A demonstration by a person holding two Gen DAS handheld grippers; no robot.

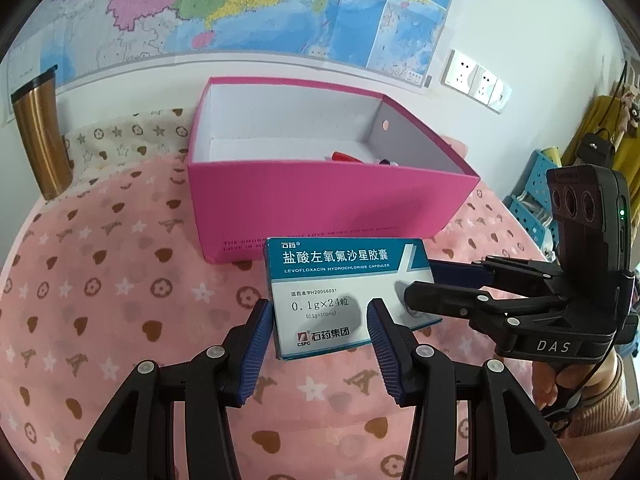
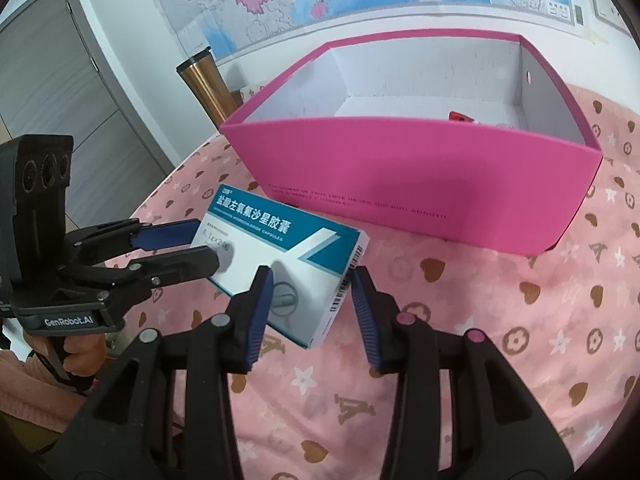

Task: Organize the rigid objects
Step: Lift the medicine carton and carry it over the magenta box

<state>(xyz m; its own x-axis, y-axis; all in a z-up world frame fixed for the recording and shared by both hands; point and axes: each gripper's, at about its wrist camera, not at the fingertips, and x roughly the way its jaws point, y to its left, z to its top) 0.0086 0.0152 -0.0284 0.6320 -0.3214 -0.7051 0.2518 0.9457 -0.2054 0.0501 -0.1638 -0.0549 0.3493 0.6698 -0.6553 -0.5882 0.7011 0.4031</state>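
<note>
The white and blue medicine box [image 1: 344, 292] lies on the pink cloth [image 1: 100, 280], just in front of the big pink box [image 1: 320, 204]. My left gripper [image 1: 318, 320] is open, one finger on each side of the medicine box. My right gripper [image 2: 312, 292] is open too, around its other end. A gold cup [image 1: 40, 140] stands far off by the wall map [image 1: 260, 4]

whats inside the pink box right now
Inside the pink box, a red item and a small dark-and-white one peek above the front wall, near the right side. That wall hides most of the floor, so anything lower cannot be seen.
</note>
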